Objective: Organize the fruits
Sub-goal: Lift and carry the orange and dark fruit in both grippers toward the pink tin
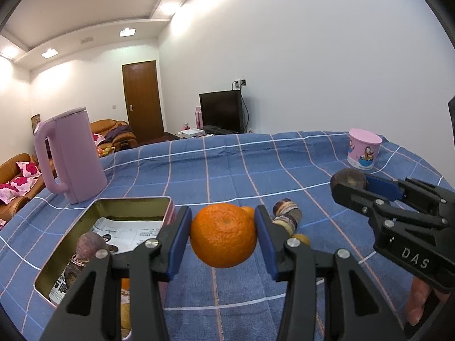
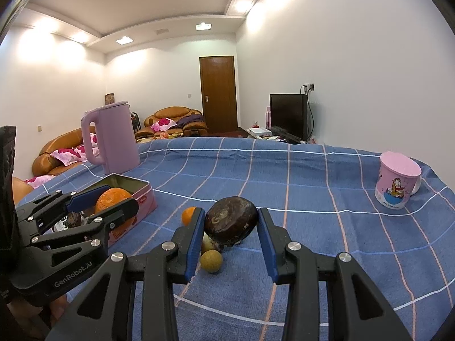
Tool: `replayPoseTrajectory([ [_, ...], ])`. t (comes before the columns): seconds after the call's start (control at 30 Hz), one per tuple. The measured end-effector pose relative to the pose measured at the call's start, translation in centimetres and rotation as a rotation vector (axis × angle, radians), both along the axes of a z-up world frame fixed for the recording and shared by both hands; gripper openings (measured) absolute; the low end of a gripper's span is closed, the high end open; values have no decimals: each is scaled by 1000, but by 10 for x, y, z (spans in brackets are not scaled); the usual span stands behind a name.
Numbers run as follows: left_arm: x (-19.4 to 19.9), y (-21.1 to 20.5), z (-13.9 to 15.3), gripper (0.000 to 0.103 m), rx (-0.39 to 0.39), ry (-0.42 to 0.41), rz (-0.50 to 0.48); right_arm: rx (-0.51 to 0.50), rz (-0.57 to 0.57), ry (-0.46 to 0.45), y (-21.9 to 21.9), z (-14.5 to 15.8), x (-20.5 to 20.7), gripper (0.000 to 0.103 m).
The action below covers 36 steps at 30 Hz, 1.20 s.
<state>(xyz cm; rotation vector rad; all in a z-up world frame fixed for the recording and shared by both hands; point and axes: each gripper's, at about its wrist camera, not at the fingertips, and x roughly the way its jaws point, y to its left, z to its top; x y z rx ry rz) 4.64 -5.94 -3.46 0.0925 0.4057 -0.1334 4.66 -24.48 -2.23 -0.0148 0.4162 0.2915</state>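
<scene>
**Two grippers, two fruits, one tin**

A big table [image 1: 284,164] wears a blue cloth with white and pink lines. On its far left stands a tall pink kettle [image 1: 71,156]. On the far right sits a pink cup [image 2: 398,183] with a cartoon cat on it; the small words under the cat are too tiny to read.

Near the kettle is an open pink tin box [image 1: 167,210]. Printed paper lies inside, but the print is too small to read. A dark brown fruit [image 1: 89,244] lies in the tin too.

The left gripper [image 1: 223,236] squeezes a big orange [image 1: 223,234] between its blue pads, up off the cloth, beside the tin. "GenRobot.AI" is written on its side.

The right gripper [image 2: 231,224] pinches a round dark fruit [image 2: 231,221] above the cloth. Its side says "DAS".

Loose on the cloth between them lie a small orange [image 2: 189,215] and a little yellow-green fruit [image 2: 211,261], close together.
</scene>
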Motion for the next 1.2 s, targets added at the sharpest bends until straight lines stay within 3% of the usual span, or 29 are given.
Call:
replayPoseTrajectory([
  [1.2,-20,2,7,47,-5,-124,40,16,2,-103,-1,7,-21,39],
])
